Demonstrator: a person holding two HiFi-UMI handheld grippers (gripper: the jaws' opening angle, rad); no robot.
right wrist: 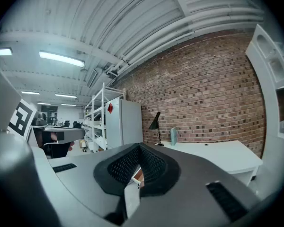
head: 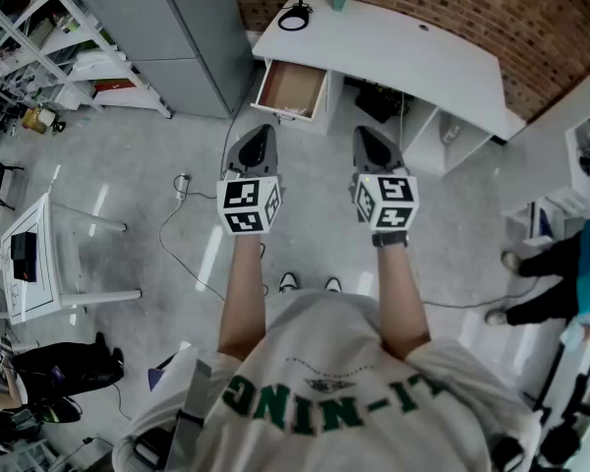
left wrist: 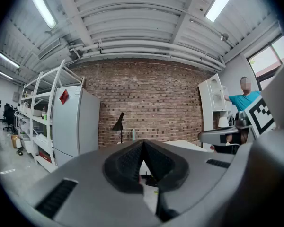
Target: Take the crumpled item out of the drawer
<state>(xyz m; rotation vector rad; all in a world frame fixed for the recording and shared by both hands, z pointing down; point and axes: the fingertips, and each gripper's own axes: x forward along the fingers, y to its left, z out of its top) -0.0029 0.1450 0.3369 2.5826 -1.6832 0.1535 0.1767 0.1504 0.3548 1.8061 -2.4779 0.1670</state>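
The white tabletop [head: 393, 47] is seen well ahead of both claws, against the brick wall, with open floor lying between. Its drawer [head: 293, 88] stands open toward the claws. It lies ahead of the gap between them, nearer the left claw's line and well apart from both. The left claw [head: 259, 134] and the right claw [head: 370, 136] are held side by side and pointed toward the drawer. In each gripper view the jaws are shown pressed together with nothing between them. The crumpled item is expected inside the drawer, but from this far only a tan drawer floor can be made out, and the item itself cannot be picked out. It is judged to be light, soft and easily squashed rather than fragile. A raised fold or ridge could be pinched from above with little force, once the jaws are parted
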